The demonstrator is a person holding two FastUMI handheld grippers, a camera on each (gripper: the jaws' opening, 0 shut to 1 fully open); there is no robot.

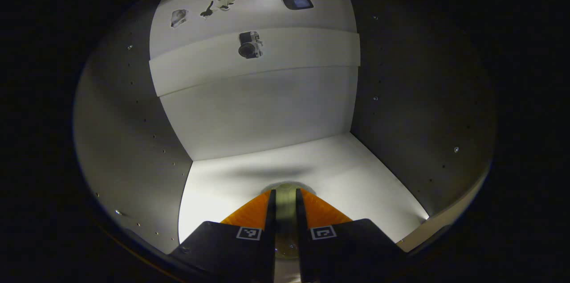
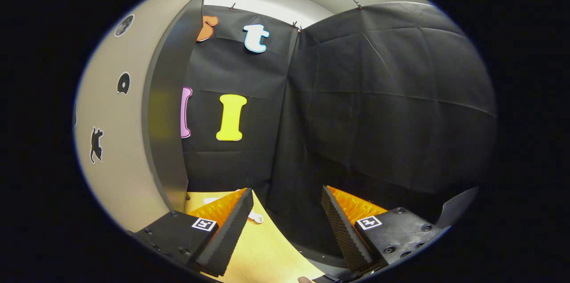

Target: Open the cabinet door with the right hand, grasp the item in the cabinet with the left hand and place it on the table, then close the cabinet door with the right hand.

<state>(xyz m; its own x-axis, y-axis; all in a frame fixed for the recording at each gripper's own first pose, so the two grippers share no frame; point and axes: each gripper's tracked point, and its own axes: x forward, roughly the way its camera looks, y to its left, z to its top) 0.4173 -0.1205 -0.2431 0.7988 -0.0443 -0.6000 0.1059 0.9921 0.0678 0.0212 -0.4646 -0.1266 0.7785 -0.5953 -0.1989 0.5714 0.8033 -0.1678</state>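
A: How far along was the task judged to be?

B: About the middle. The cabinet door was seen swung open in the right gripper view, edge-on beside the cabinet's outer panel, so the opening step was taken as done. In the left gripper view the left gripper was seen well inside the cabinet, low over its white shelf floor.

A: And the item?

B: A small rounded, glassy object was seen between the left jaws, which were drawn in close against it on both sides. It was judged to be pinched there, at or just above the shelf floor; what kind of item it was could not be told, since most of it was hidden by the jaws.

A: The right gripper?

B: The right gripper was seen with its jaws spread wide and nothing between them, held near the open door over the yellow counter.

A: What was left?

B: The item was yet to be carried out and set on the counter, and the door was yet to be closed by the right gripper.
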